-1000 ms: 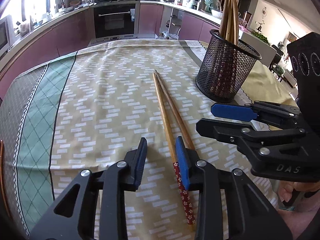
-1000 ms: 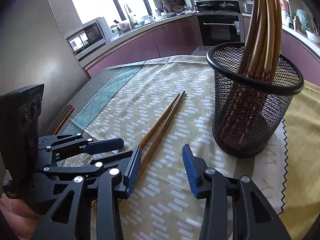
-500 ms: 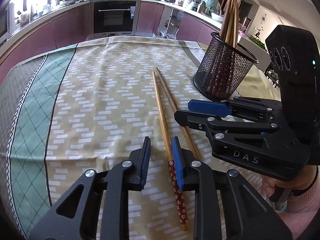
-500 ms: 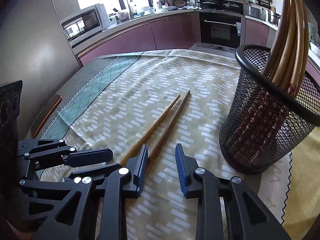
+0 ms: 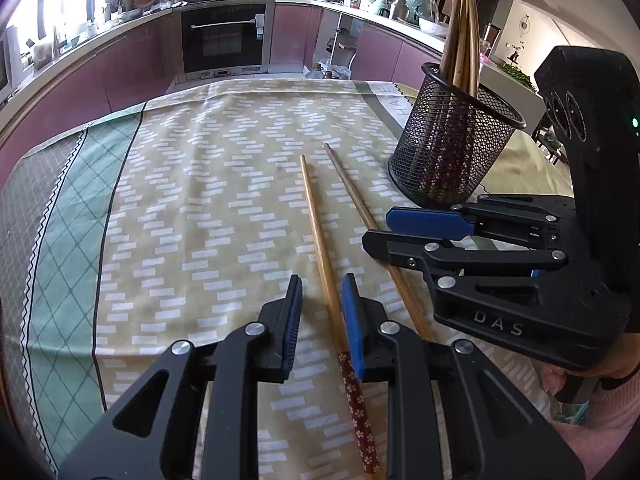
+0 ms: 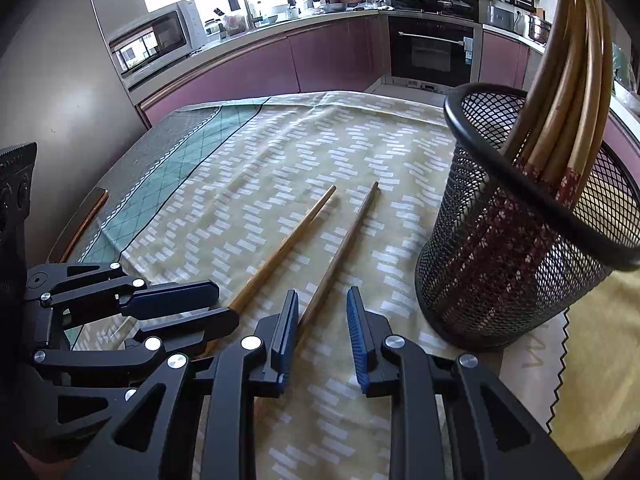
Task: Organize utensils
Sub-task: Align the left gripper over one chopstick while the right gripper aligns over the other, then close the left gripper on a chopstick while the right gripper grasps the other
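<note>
Two wooden chopsticks lie on the patterned tablecloth (image 5: 200, 200). The left chopstick (image 5: 316, 224), with a red flowered end, runs between the fingers of my left gripper (image 5: 322, 312), close to its right pad; the pads stand a little apart from it. The other chopstick (image 6: 344, 240) runs in beside the left pad of my right gripper (image 6: 322, 316), whose narrow gap shows only cloth. Seen from the left wrist, the right gripper (image 5: 378, 227) lies over that second chopstick (image 5: 352, 196). A black mesh holder (image 6: 500, 264) with several chopsticks stands to the right.
The mesh holder (image 5: 452, 156) stands just behind the right gripper. My left gripper (image 6: 226, 304) sits close at the left in the right wrist view. A person's hand and pink sleeve (image 5: 592, 392) hold the right gripper. Kitchen counters and an oven lie beyond the table's far edge.
Both grippers' jaws have narrowed. The right gripper has come in closer beside the left one, over the second chopstick. The chopsticks' far tips, touching before, now lie apart.
</note>
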The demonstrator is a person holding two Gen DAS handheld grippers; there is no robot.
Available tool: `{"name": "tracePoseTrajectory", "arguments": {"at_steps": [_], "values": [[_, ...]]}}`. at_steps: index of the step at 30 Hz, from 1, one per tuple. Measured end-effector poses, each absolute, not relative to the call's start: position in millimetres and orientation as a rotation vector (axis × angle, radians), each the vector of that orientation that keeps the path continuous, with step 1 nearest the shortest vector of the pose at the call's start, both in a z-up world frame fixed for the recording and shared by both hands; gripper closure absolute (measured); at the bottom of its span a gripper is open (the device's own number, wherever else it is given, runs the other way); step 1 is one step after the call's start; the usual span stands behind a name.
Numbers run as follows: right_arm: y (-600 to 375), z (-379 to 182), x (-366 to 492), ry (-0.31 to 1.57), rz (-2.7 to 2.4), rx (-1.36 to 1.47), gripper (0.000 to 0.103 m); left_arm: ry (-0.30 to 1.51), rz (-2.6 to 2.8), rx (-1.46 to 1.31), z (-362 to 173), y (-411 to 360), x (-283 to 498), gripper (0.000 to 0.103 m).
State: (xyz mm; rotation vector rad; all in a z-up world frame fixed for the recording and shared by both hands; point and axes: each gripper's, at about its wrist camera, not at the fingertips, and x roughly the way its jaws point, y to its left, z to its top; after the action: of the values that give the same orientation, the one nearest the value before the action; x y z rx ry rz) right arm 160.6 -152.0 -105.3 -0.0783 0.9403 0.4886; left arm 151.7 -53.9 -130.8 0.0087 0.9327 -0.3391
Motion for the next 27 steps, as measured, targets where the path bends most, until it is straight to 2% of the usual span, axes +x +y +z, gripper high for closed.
{"name": "tracePoseTrajectory", "arguments": {"at_steps": [7,11,17,27], "values": [[-151,-106,165,0.927,0.468,-0.076,0.084,0.937,-0.337,0.034,-133,-59,162,0.082],[-155,-106,168,0.929,0.469,-0.033,0.092,0.935,-0.329,0.034,-134,-60,165,0.085],[-161,-107,167,0.923,0.463,0.034,0.094,0.934,-0.314,0.019,-135,-61,169,0.093],[-171,-92,157,0.875,0.504,0.079,0.097,0.926,-0.311,-0.013,-132,-58,166,0.095]]}}
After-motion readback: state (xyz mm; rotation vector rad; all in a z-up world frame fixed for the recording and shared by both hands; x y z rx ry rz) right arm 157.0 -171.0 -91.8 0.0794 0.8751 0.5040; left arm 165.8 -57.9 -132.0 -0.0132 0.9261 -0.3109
